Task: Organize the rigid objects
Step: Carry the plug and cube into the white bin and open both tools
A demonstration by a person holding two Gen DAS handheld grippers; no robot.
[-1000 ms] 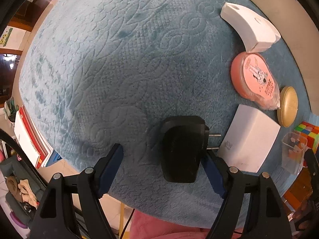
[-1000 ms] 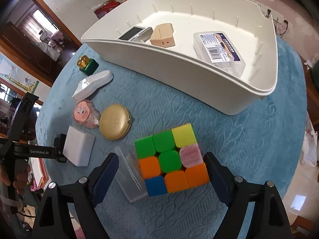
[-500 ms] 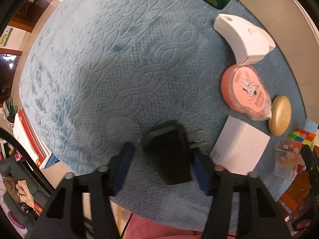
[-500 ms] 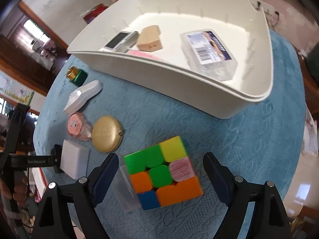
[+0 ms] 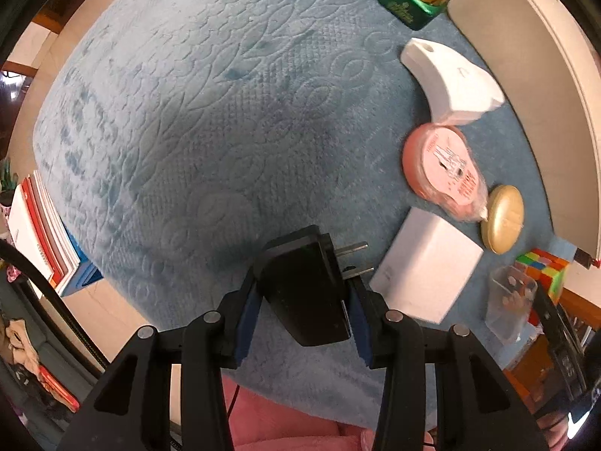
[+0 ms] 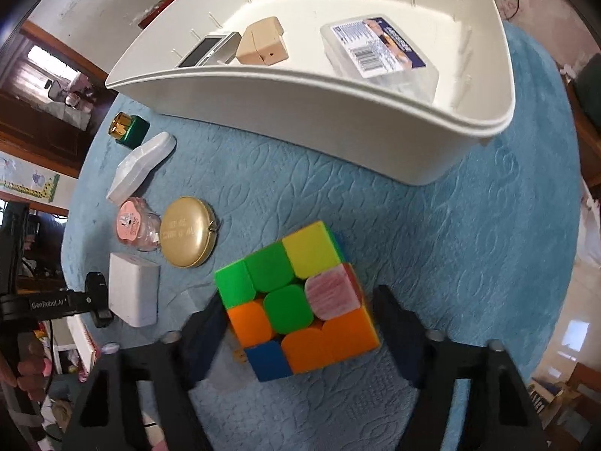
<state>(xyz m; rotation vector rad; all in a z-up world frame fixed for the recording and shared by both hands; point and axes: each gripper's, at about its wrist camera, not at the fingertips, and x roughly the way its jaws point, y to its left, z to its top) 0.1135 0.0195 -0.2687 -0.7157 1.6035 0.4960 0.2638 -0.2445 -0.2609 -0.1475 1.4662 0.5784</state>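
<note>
Black plug adapter [image 5: 306, 293] clamped, prongs pointing right; scrambled colour cube [image 6: 296, 300] resting on blue cloth.

Both fisheye views are bright with soft daylight, and black vignette corners curve every straight line near the rim. In the right wrist view light comes from a window [image 6: 45, 64] at the upper left and glares off the floor at the lower right; the white bin [image 6: 338, 120] is nearly overexposed inside and throws a soft shadow on the blue cloth [image 6: 469, 244] below its wall. The right gripper [image 6: 300, 323] is smeared by motion blur while its jaws are closing around the sharper puzzle cube [image 6: 296, 300]. In the left wrist view the black charger [image 5: 308, 293] casts a dim shadow leftward, and the white box [image 5: 424, 270] looks slightly blurred.
</note>
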